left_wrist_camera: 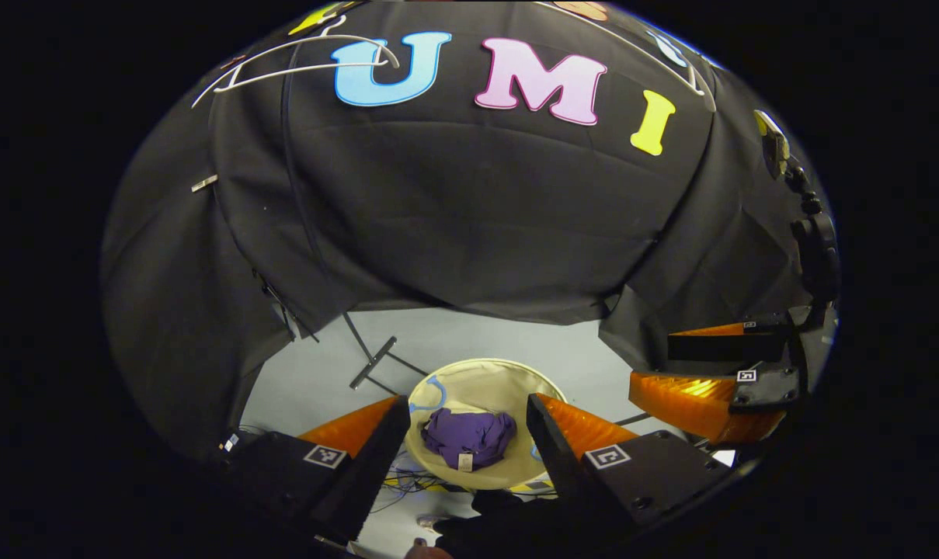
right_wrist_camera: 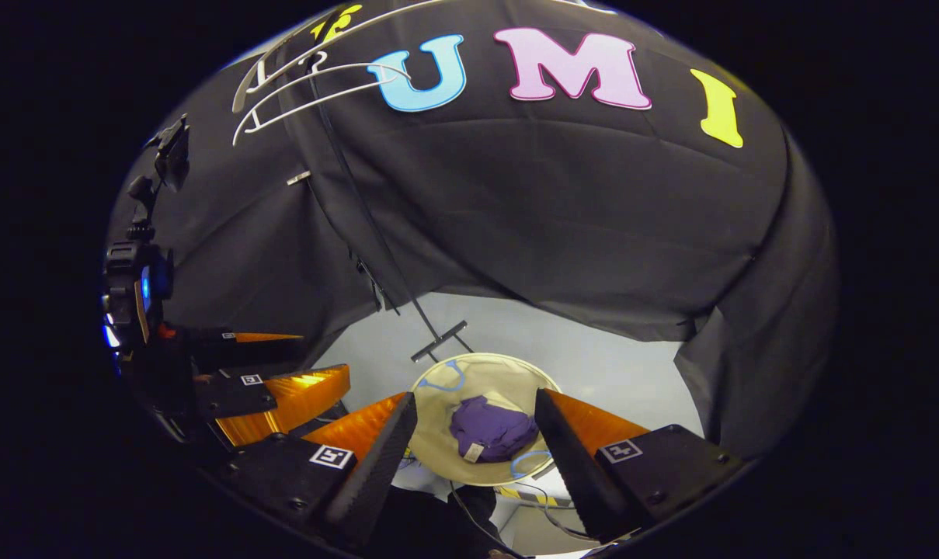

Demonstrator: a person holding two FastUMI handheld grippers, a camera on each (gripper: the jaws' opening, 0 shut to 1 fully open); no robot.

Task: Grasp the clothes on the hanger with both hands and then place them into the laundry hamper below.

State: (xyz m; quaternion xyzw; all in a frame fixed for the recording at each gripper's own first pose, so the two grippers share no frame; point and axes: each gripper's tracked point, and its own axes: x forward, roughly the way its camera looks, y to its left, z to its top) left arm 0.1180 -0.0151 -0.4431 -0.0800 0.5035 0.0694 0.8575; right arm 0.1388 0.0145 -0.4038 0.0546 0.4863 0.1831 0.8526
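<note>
A purple garment (left_wrist_camera: 469,436) (right_wrist_camera: 491,428) lies crumpled inside the round beige laundry hamper (left_wrist_camera: 500,377) (right_wrist_camera: 438,446) on the floor below. Two bare white hangers (left_wrist_camera: 298,64) (right_wrist_camera: 314,81) hang at the upper left against the black wall. My left gripper (left_wrist_camera: 465,435) is open high above the hamper, with nothing between its fingers. My right gripper (right_wrist_camera: 477,439) is open too, also above the hamper and empty. The right gripper (left_wrist_camera: 710,388) appears at the right edge of the left gripper view; the left gripper (right_wrist_camera: 275,392) appears at the left of the right gripper view.
The rack's thin black pole (right_wrist_camera: 376,233) runs down to a foot bar (left_wrist_camera: 373,362) on the pale grey floor (left_wrist_camera: 500,334) beside the hamper. Cables (left_wrist_camera: 407,481) lie on the floor near the hamper. Black cloth walls surround the space.
</note>
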